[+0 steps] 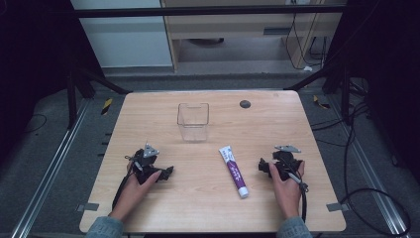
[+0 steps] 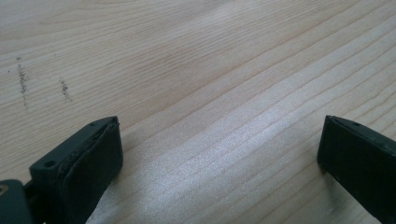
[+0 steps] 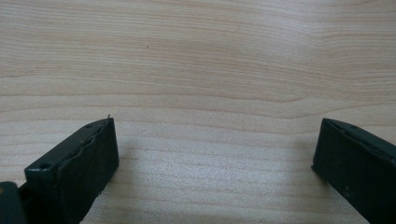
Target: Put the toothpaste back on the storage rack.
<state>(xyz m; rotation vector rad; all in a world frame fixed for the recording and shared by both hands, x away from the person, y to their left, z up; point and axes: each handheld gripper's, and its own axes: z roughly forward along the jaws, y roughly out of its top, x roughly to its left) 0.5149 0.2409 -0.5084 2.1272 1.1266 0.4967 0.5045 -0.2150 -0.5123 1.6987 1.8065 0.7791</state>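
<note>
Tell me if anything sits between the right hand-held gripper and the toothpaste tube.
Nothing visible does. The right hand-held gripper rests open on the table, and only bare wood separates it from the toothpaste tube lying just to its left in the high view.

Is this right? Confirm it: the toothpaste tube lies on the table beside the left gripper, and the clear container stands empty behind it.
Not quite. The high view shows the toothpaste tube lying beside the right gripper, not the left. The clear container does stand empty behind it.
</note>
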